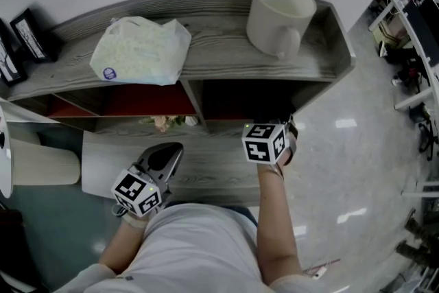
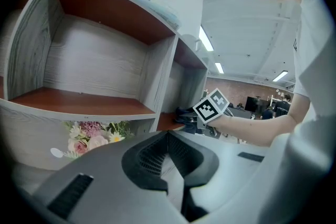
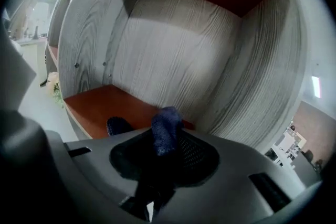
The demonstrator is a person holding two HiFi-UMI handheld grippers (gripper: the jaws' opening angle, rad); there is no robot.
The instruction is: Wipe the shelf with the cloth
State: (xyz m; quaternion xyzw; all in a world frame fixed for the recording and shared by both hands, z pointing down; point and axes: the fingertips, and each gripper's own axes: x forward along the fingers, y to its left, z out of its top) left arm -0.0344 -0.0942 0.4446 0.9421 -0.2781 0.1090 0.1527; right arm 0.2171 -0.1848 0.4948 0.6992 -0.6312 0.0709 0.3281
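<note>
No text or number is legible. The crinkled white plastic bag (image 1: pixel 140 50) on the grey wooden shelf (image 1: pixel 219 38) carries a small round blue emblem (image 1: pixel 108 73) (too blurred to read)

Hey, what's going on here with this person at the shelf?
A person is working at a grey wooden shelf with a handheld gripper in each hand. The right gripper is shut on a dark blue cloth and reaches into the right-hand compartment, low over its red-brown floor. The left gripper is shut on nothing and held back in front of the shelf. A white mug and a plastic bag sit on top.
</note>
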